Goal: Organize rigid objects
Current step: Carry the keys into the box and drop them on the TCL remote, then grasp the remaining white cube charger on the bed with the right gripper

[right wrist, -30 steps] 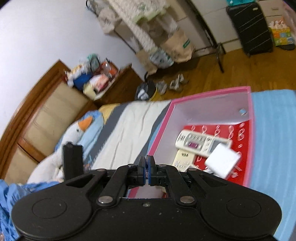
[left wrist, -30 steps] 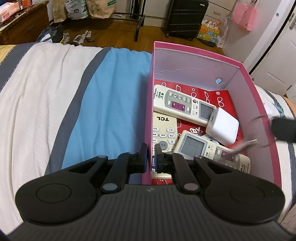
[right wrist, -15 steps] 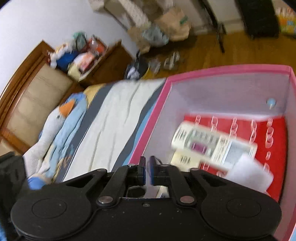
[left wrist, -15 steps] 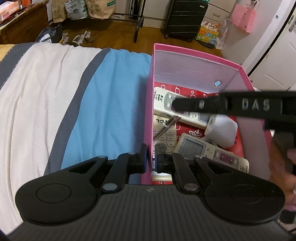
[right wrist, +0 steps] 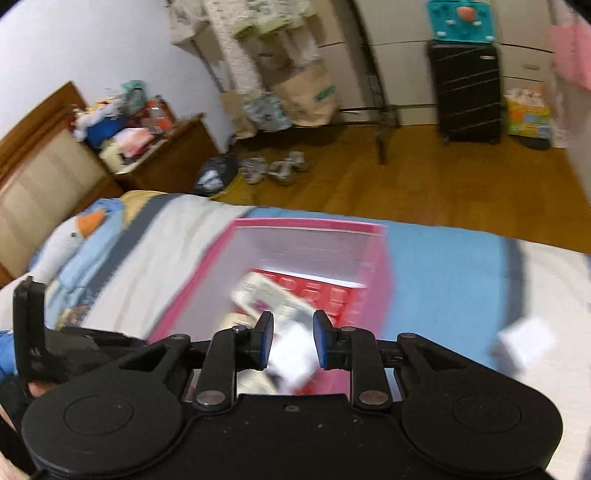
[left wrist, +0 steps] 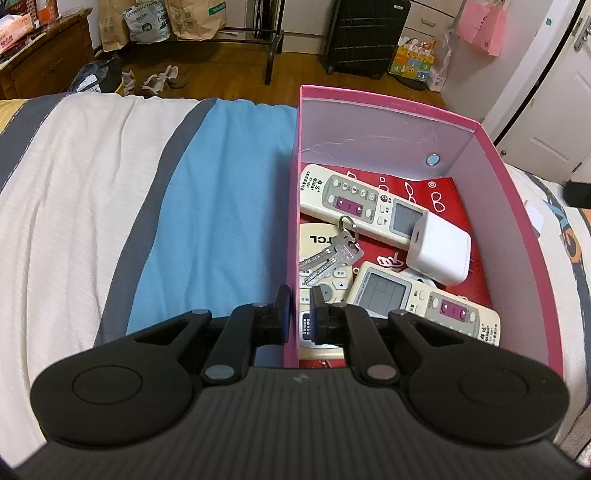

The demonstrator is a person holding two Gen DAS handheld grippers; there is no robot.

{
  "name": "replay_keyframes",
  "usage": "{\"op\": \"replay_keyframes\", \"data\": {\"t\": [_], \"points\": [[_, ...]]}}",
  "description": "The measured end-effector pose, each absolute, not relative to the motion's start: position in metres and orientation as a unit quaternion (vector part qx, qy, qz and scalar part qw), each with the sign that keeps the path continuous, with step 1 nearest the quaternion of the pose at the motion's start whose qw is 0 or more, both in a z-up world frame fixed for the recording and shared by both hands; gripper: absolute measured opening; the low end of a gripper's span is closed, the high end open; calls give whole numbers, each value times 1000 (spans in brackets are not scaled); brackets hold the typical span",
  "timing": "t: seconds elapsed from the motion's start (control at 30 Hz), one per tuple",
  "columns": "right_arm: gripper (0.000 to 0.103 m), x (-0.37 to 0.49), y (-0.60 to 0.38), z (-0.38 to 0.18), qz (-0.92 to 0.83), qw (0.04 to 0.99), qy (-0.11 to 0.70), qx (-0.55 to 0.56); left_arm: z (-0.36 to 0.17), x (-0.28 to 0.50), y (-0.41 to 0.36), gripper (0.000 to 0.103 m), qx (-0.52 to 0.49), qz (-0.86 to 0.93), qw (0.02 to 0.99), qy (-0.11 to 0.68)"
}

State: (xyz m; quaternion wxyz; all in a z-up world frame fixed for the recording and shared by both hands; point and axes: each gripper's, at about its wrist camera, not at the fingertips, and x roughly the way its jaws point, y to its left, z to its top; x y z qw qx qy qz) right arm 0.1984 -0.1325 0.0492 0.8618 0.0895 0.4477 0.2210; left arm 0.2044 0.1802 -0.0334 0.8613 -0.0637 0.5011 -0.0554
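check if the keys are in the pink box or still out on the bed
In the box. The keys lie inside the pink box, resting across the TCL remote, with no tongs touching them.

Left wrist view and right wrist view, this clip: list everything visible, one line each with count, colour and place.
Cardboard box: one, pink outside, pale inside, red printed floor, on the bed.
Cream remote controls: three, inside the box.
Bunch of metal keys: one, silver, lying on the TCL remote.
Square white charger: one, in the box against the far remote.
Striped bedcover: blue, grey, cream.
Plush goose: white, orange beak, near the headboard.
Hard suitcase: black, on the floor.
Small white object: blurred, on the bed right of the box.
Left gripper: clamped on the box's near wall.
Right gripper: jaws apart, empty, just been opening.
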Motion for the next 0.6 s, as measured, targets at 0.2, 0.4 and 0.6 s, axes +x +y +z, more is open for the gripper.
{"op": "replay_keyframes", "data": {"t": [0.2,0.4,0.6], "points": [[36,199,-194,55,181,858,469,105,-33,205,176,8,-51,-53,862,502],[47,216,-242,33,136,845,495,151,-33,205,172,8,-36,-50,863,502],[56,237,-287,-24,95,830,492,246,-36,206,171,8,-32,-48,859,508]]}}
